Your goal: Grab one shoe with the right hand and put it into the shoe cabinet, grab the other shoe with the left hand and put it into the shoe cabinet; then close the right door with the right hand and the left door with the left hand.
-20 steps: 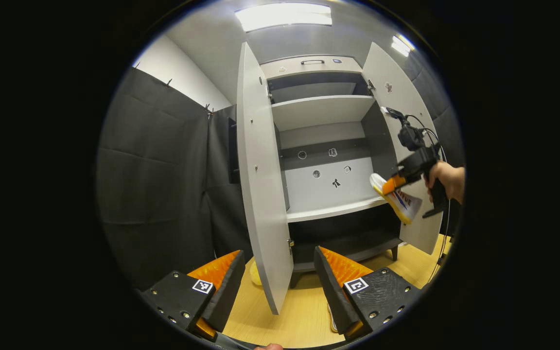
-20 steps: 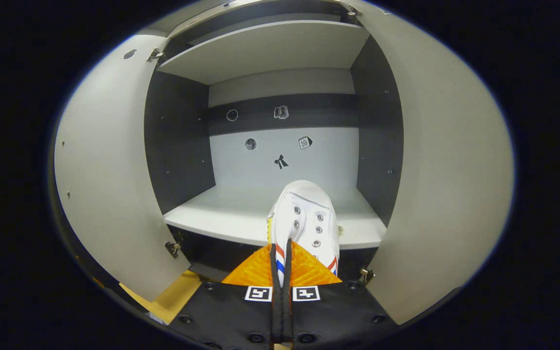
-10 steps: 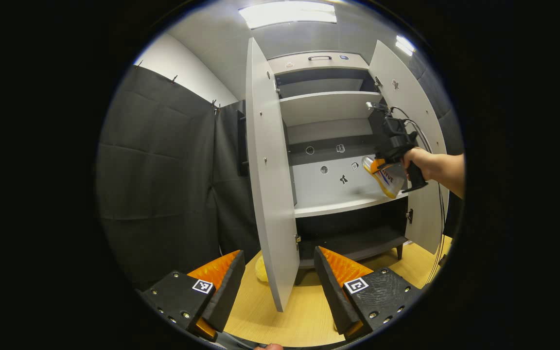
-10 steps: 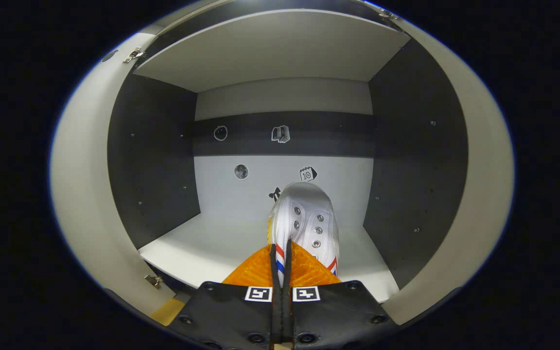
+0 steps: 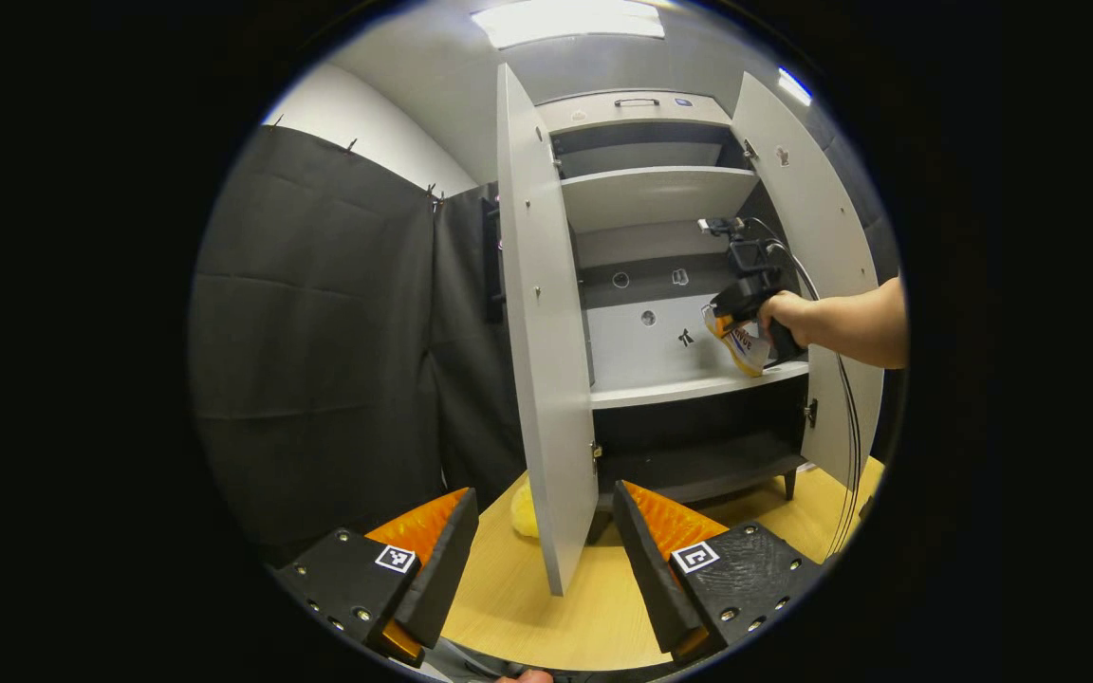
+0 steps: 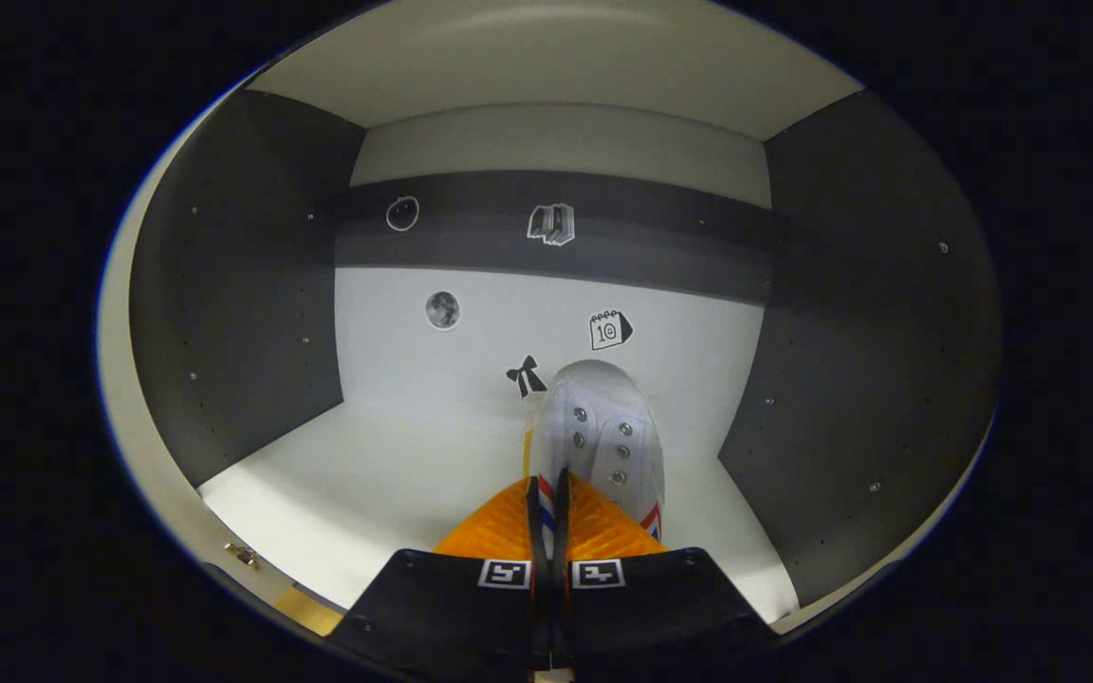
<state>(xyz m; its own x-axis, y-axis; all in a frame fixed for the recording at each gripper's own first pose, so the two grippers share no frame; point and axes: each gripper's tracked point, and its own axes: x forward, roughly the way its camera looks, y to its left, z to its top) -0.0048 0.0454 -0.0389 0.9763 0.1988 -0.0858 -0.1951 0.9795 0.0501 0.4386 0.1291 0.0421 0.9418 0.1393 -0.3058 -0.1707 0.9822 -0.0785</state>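
**First shoe reaches the cabinet shelf; second shoe and both doors still to come**

The right gripper (image 6: 546,493), its fingers pressed together on the rear of a white shoe (image 6: 603,446), carries it inside the middle compartment of the shoe cabinet (image 5: 660,194), toe pointing toward the back panel. The shoe juts straight out ahead of the fingers, above the pale shelf (image 6: 395,474); whether its sole is touching the shelf cannot be told. It is not yet released, so the first placement looks nearly done. From the left gripper view, the right hand (image 5: 784,318) reaches in between the open left door (image 5: 537,313) and right door (image 5: 822,285). The left gripper (image 5: 542,550) hangs spread and empty over the wooden floor (image 5: 527,607). The other shoe and both door closings remain.
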